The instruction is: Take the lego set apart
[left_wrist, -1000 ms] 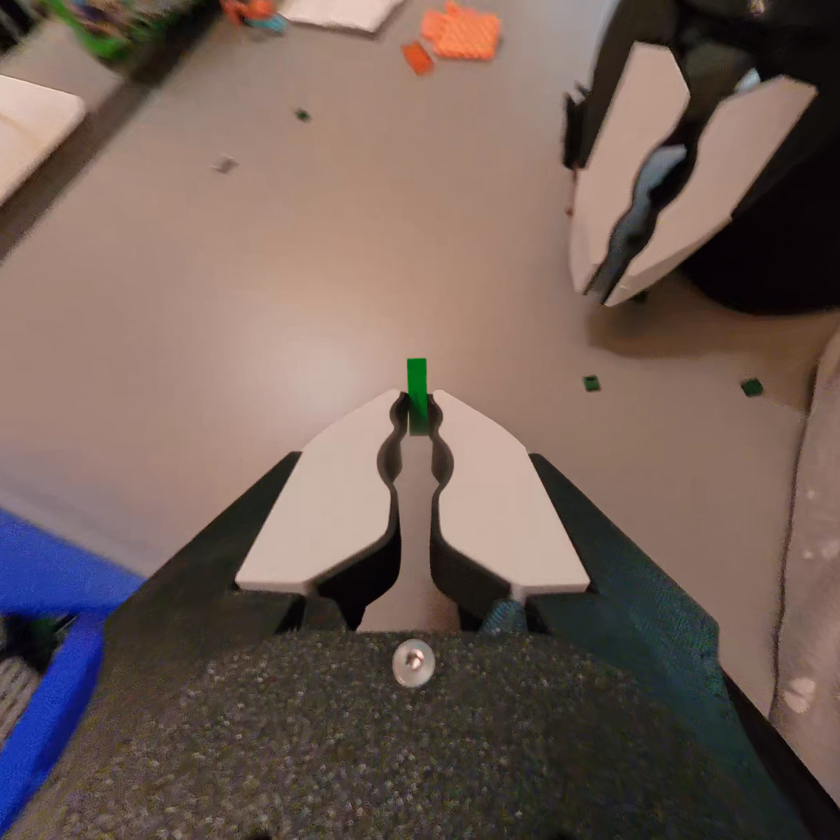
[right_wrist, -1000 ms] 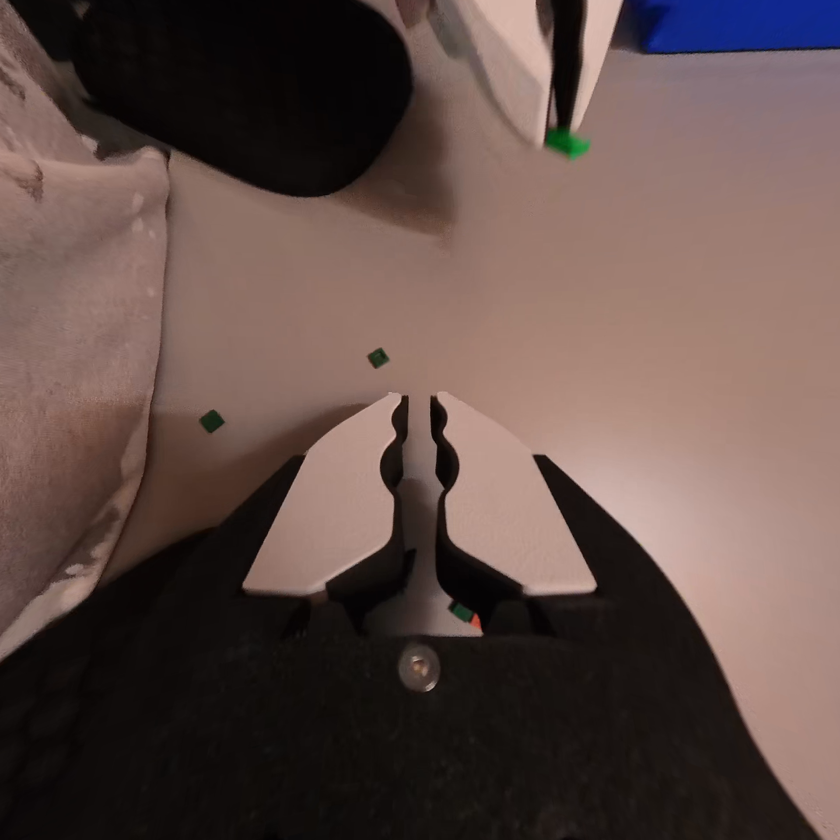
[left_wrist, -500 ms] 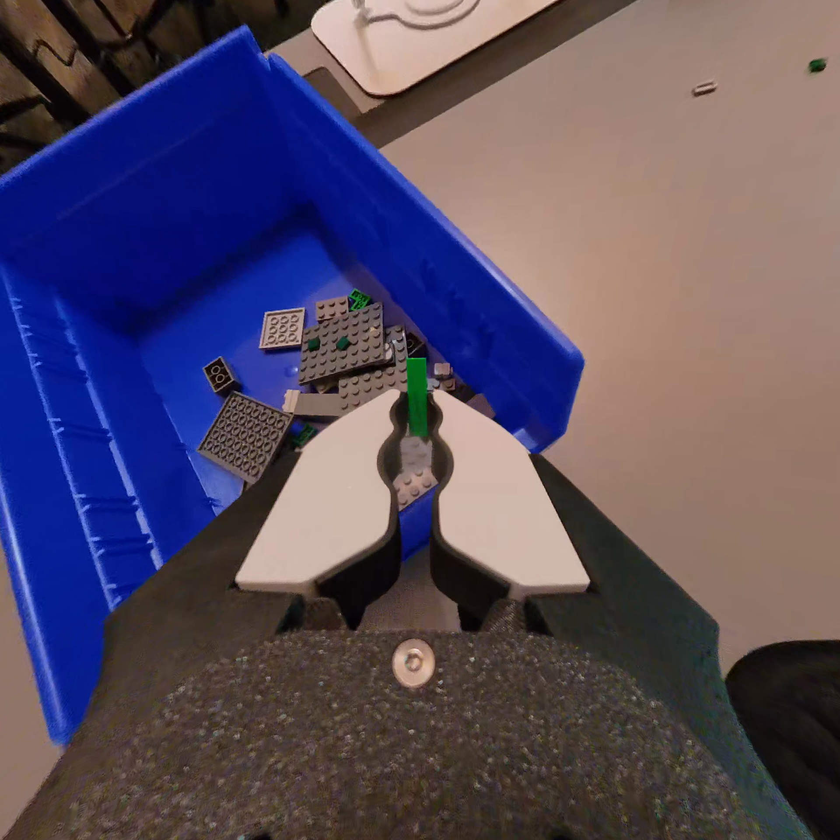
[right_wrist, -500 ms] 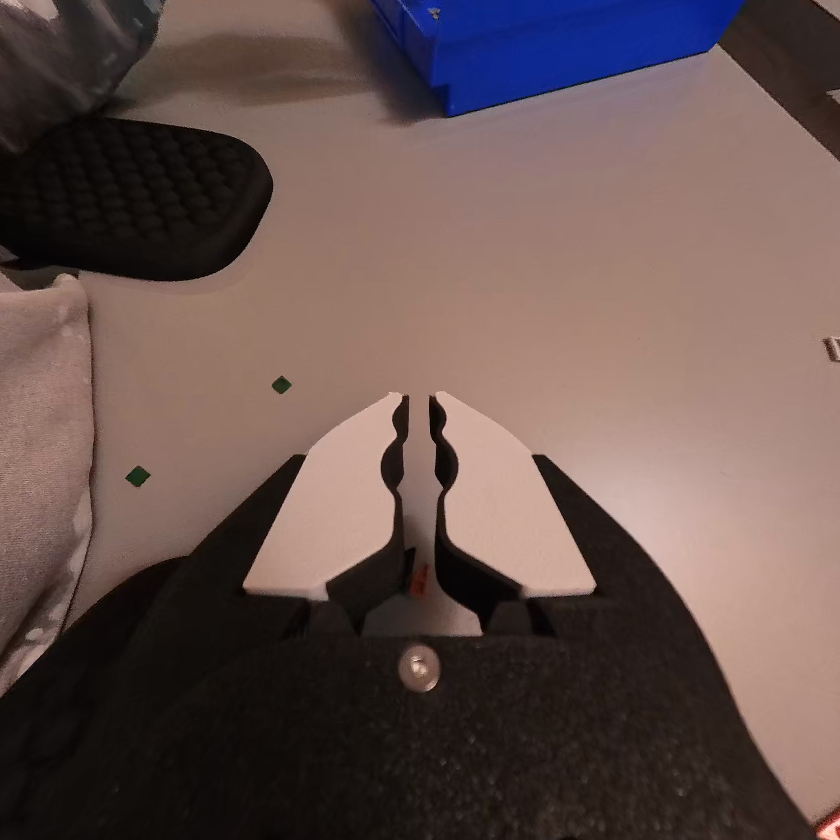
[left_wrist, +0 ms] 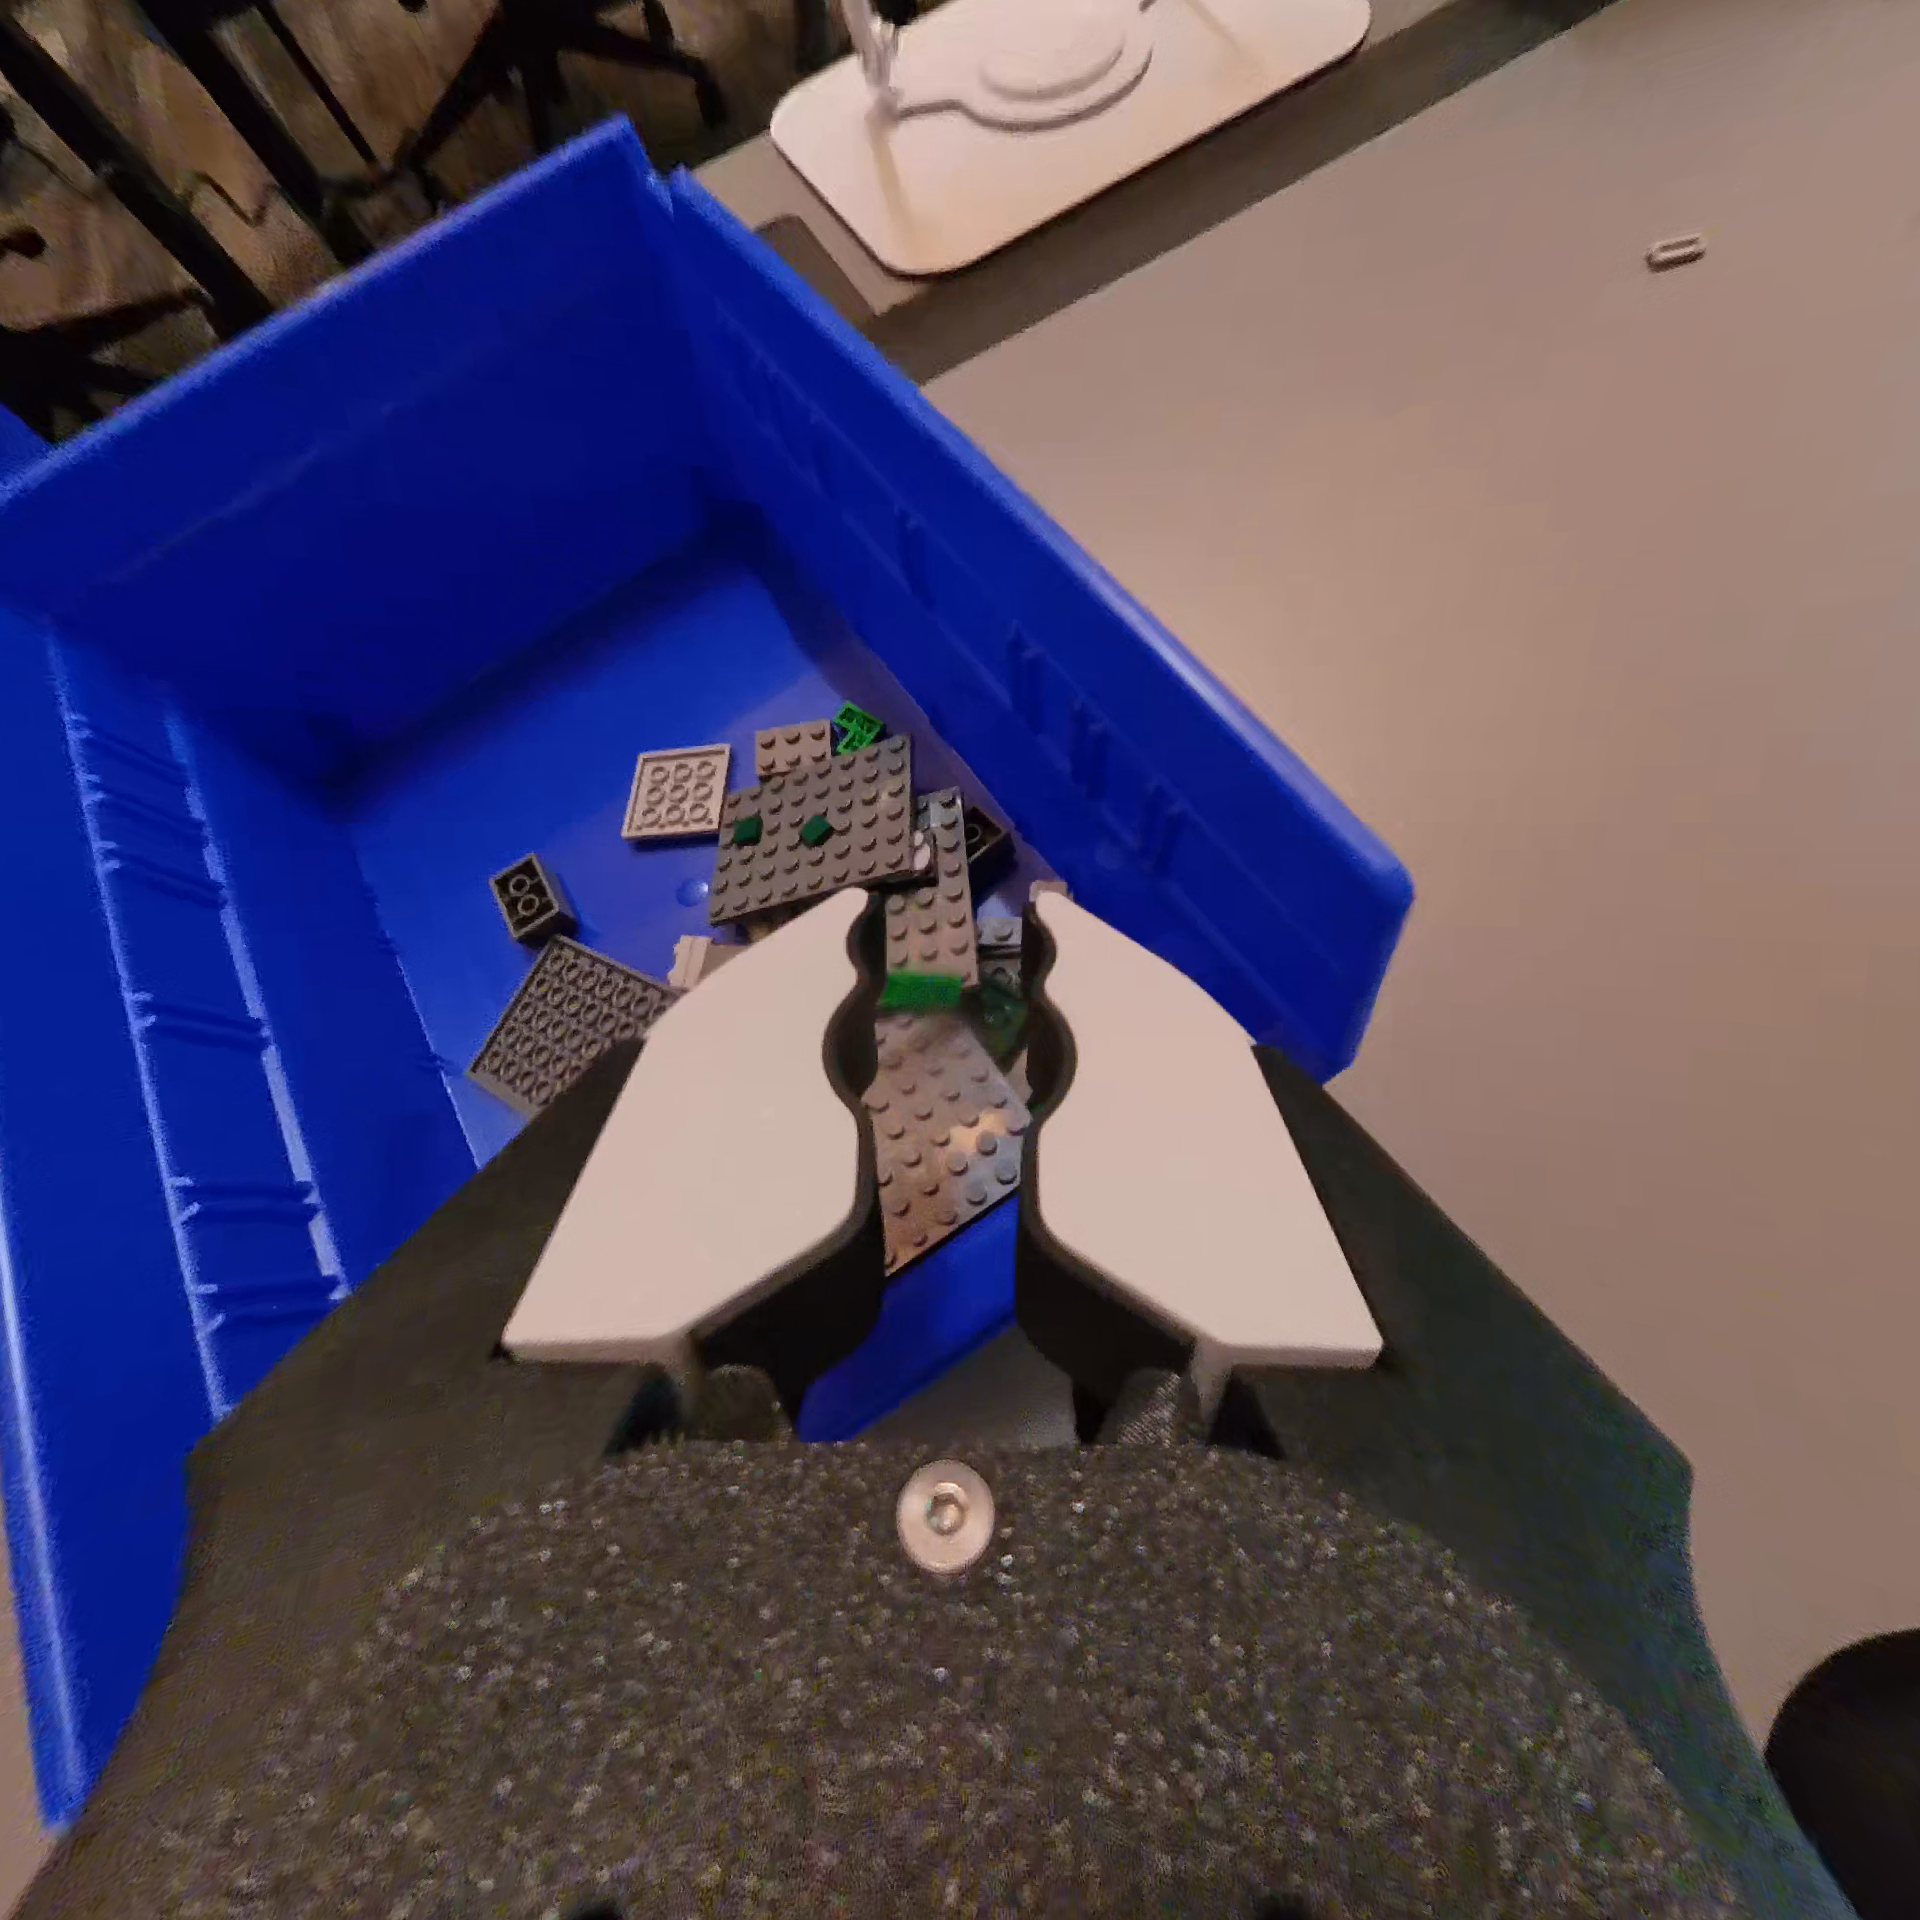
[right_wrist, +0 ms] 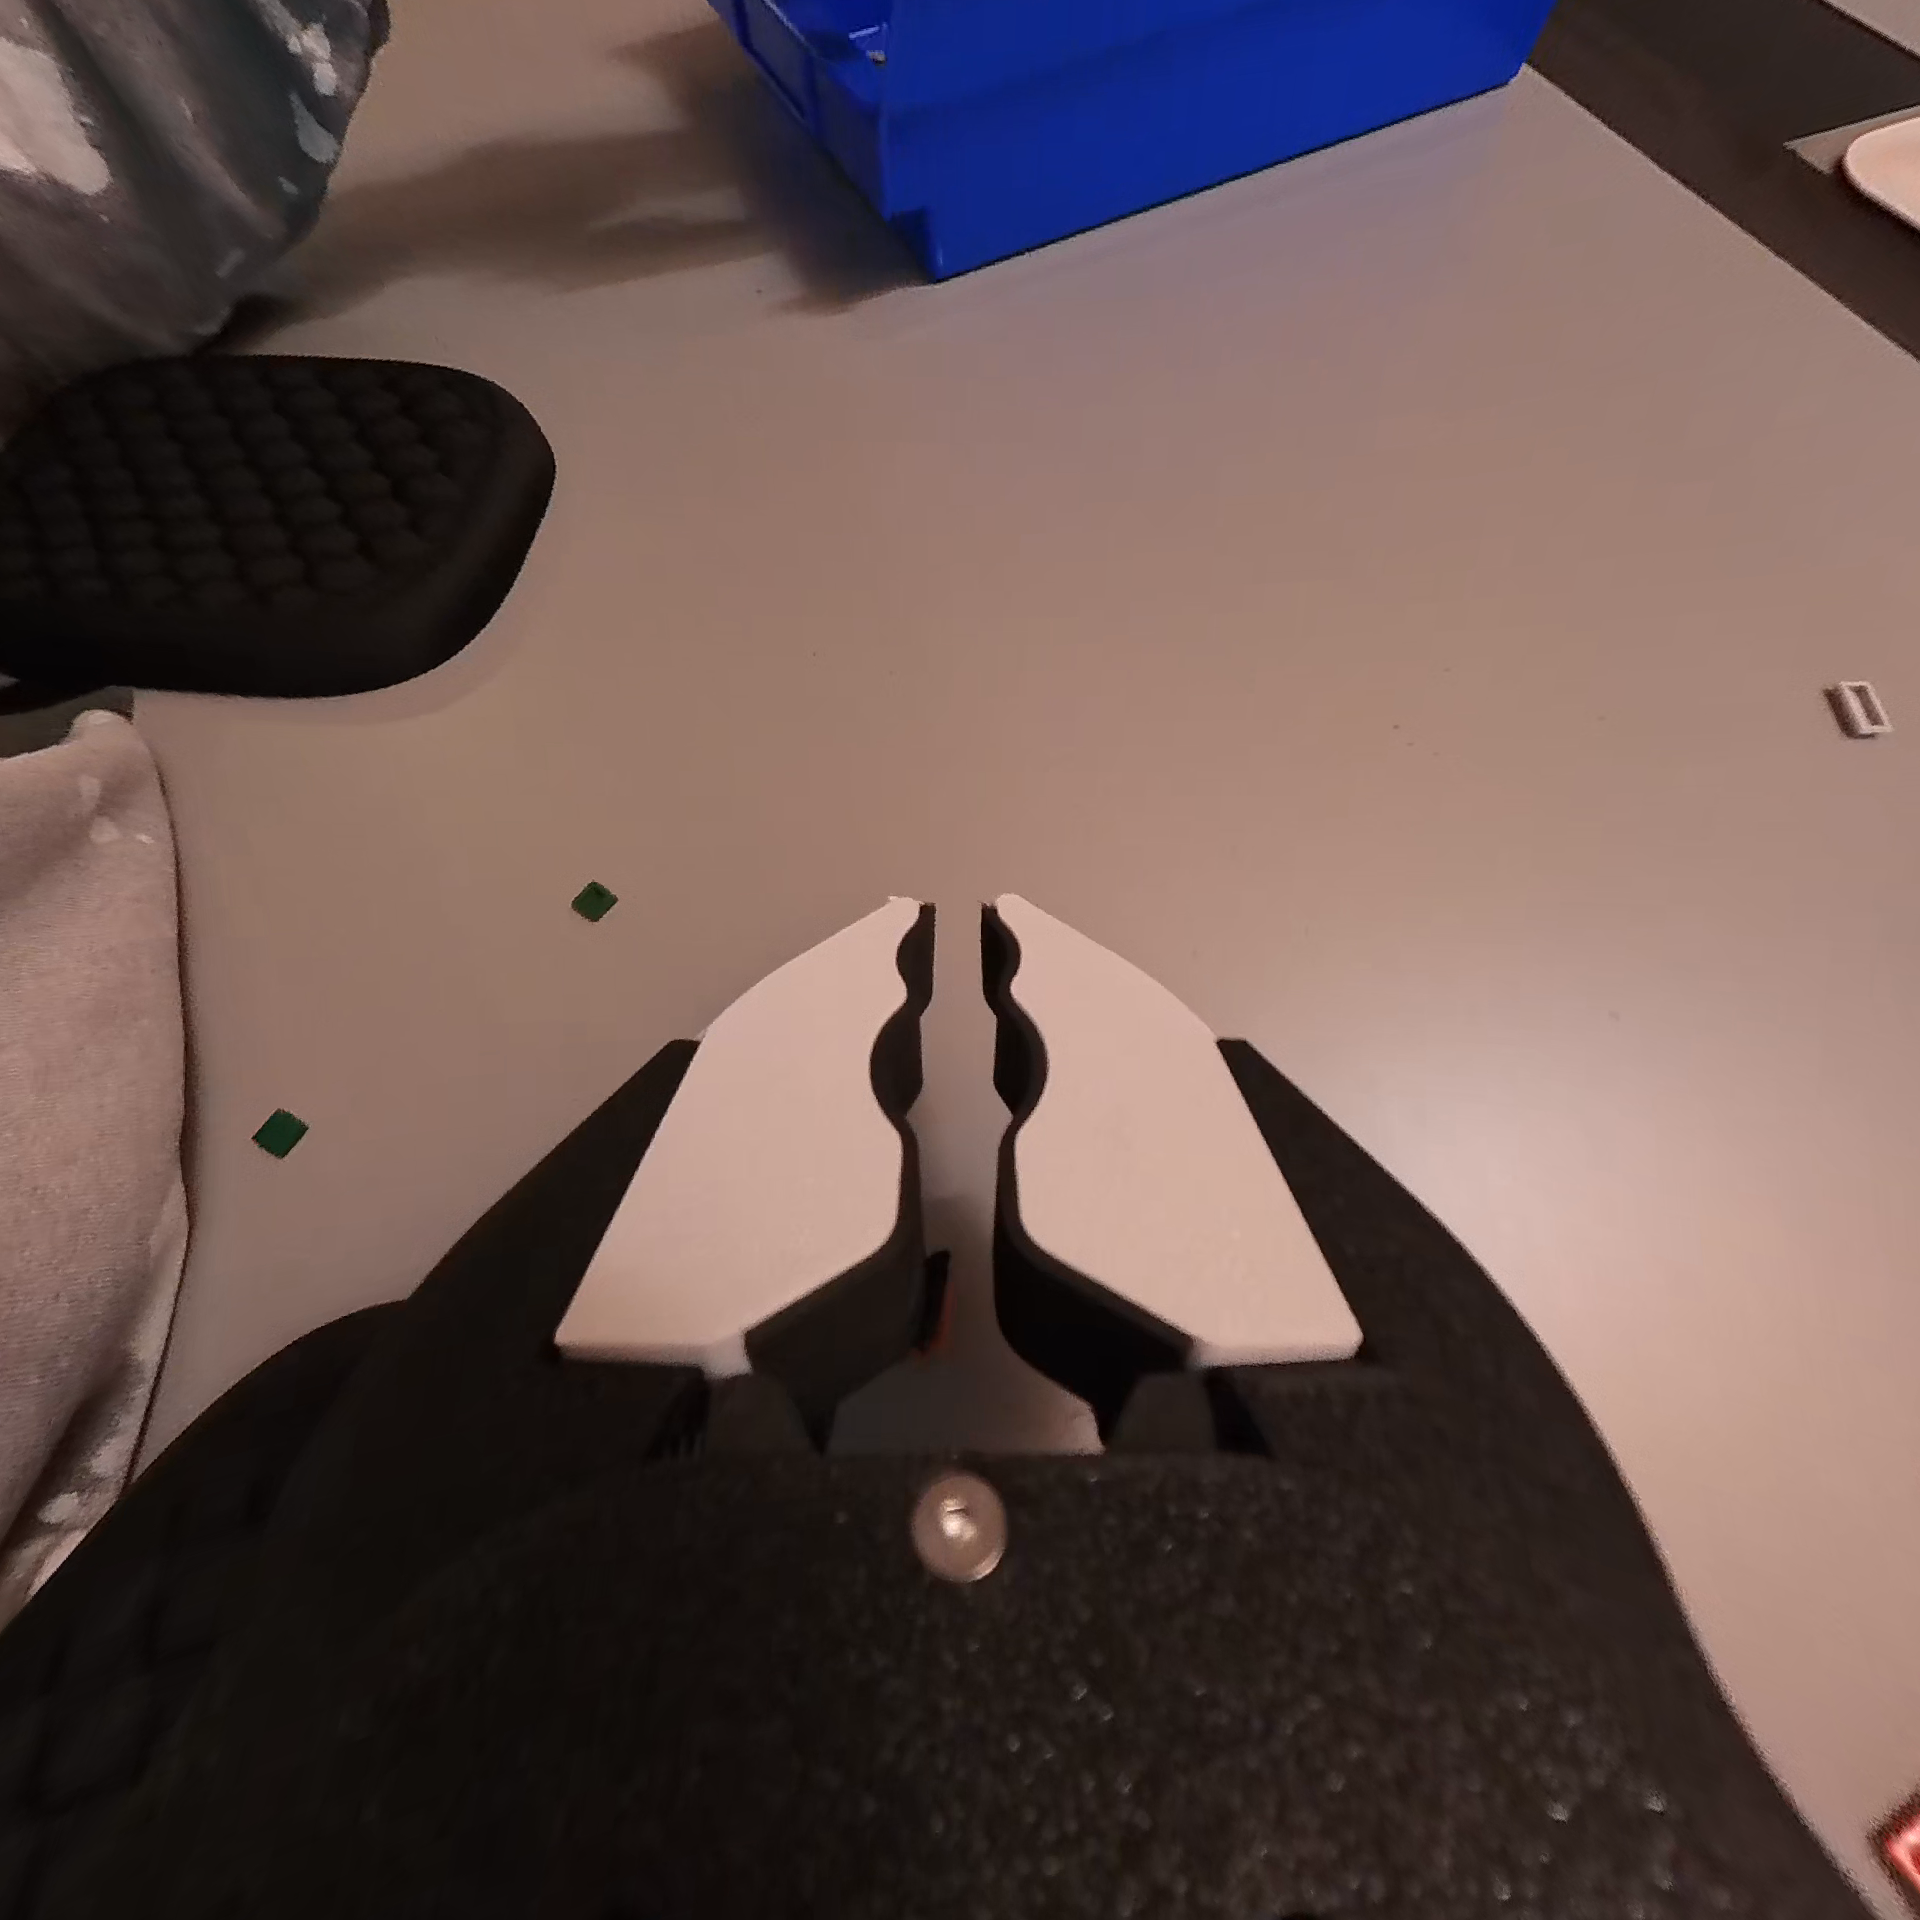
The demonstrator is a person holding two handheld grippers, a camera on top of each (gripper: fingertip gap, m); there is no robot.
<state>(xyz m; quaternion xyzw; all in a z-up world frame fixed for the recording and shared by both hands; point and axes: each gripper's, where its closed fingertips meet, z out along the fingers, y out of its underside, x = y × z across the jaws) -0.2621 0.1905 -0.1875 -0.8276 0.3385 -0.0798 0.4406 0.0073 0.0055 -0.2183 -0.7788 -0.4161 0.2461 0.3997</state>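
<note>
My left gripper [left_wrist: 945,894] is open and hovers over the blue bin [left_wrist: 416,499]. A small green lego plate [left_wrist: 920,992] lies loose between its fingers, on the grey plates [left_wrist: 821,821] piled in the bin. My right gripper [right_wrist: 958,906] is empty, its jaws nearly together with a narrow gap, just above the grey table. Two tiny green lego pieces [right_wrist: 594,901] [right_wrist: 281,1132] lie on the table to its left. The blue bin also shows in the right wrist view [right_wrist: 1143,125], far ahead.
A black padded rest [right_wrist: 249,520] lies at the left, with grey cloth [right_wrist: 73,1039] below it. A small grey piece [right_wrist: 1860,710] lies at the right. A white stand base [left_wrist: 1060,125] sits behind the bin. The table edge runs behind the bin. The gap from one gripper's tips to the other's is roughly 35 cm.
My left gripper swung from the table to over the blue bin with the green plate, then opened and let it go into the bin. My right gripper stayed nearly shut and drew back slightly.
</note>
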